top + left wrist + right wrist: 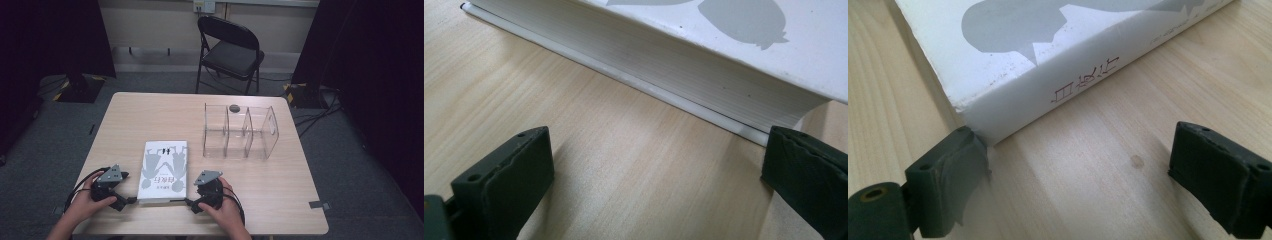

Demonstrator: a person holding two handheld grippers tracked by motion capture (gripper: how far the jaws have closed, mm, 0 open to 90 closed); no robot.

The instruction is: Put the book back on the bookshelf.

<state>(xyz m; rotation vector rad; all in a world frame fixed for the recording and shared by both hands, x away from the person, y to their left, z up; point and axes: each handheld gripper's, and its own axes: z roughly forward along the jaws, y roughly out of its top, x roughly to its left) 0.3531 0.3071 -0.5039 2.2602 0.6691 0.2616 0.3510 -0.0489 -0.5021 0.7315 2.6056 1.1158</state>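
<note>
The thick white hardback book (164, 170) lies flat on my pale wooden table (280, 185), near the front edge, between my two grippers. Its long axis runs away from me toward the clear plastic divided organiser (239, 131) farther back. The cover carries grey silhouette figures and dark characters; red characters run along its white spine, and the page block faces my left side. My left gripper (120, 202) stands with jaws wide apart, one pad at the book's near corner. My right gripper (192, 204) is likewise spread, one pad against the spine corner, clamping nothing.
</note>
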